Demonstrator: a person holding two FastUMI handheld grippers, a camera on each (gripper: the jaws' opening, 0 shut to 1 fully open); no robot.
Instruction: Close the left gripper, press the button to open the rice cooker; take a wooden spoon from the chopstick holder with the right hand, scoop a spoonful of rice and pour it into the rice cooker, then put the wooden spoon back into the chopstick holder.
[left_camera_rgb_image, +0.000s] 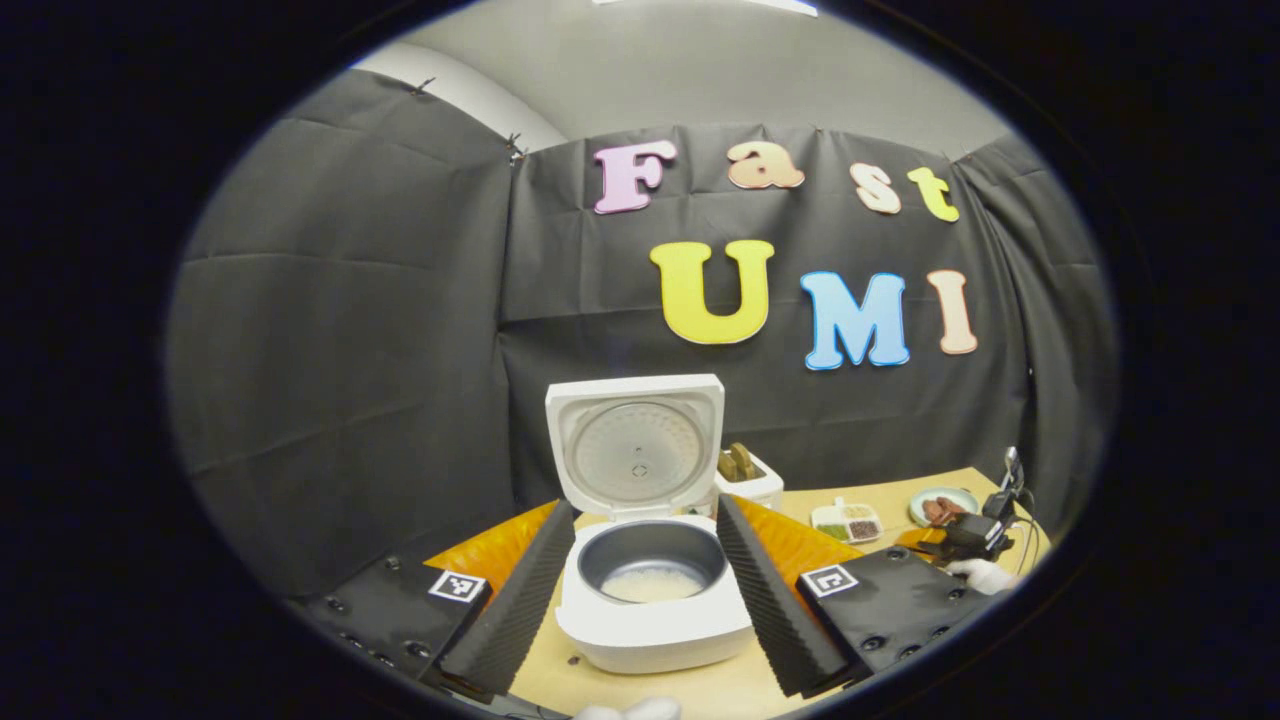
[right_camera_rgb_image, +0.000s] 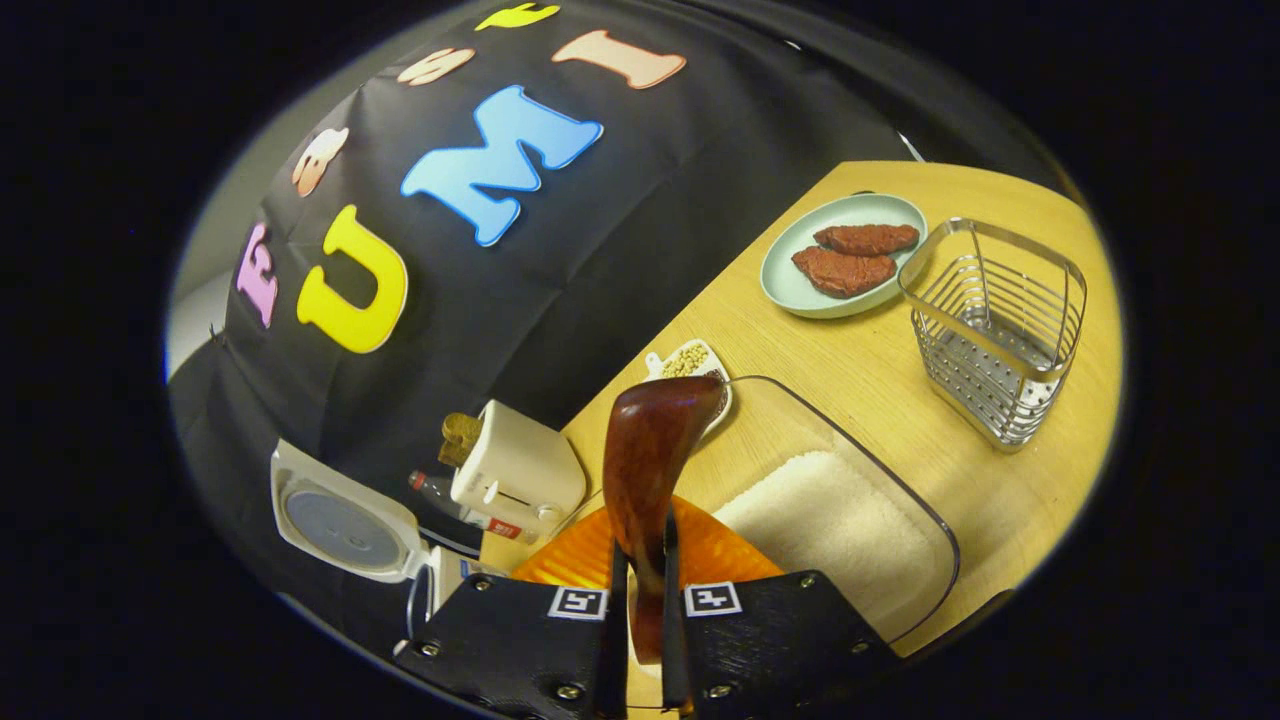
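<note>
The white rice cooker (left_camera_rgb_image: 650, 620) stands with its lid (left_camera_rgb_image: 635, 450) swung up, and a little rice lies in its dark inner pot (left_camera_rgb_image: 652, 565). My left gripper (left_camera_rgb_image: 645, 600) is open just in front of it, one finger on each side of the pot in this view. My right gripper (right_camera_rgb_image: 640, 610) is shut on the handle of the brown wooden spoon (right_camera_rgb_image: 655, 450). The spoon's bowl hangs over the near edge of a clear glass tray (right_camera_rgb_image: 925, 520) of white rice (right_camera_rgb_image: 830, 520). The wire chopstick holder (right_camera_rgb_image: 1000, 330) stands to the right. The right gripper (left_camera_rgb_image: 975, 540) and a gloved hand also show at the far right.
A pale green plate (right_camera_rgb_image: 800, 285) with two pieces of meat lies behind the holder. A small divided dish of beans (right_camera_rgb_image: 690, 358) sits by the tray. A white toaster (right_camera_rgb_image: 515, 470) and a bottle (right_camera_rgb_image: 470, 505) stand by the black wall, beside the cooker's lid (right_camera_rgb_image: 340, 525).
</note>
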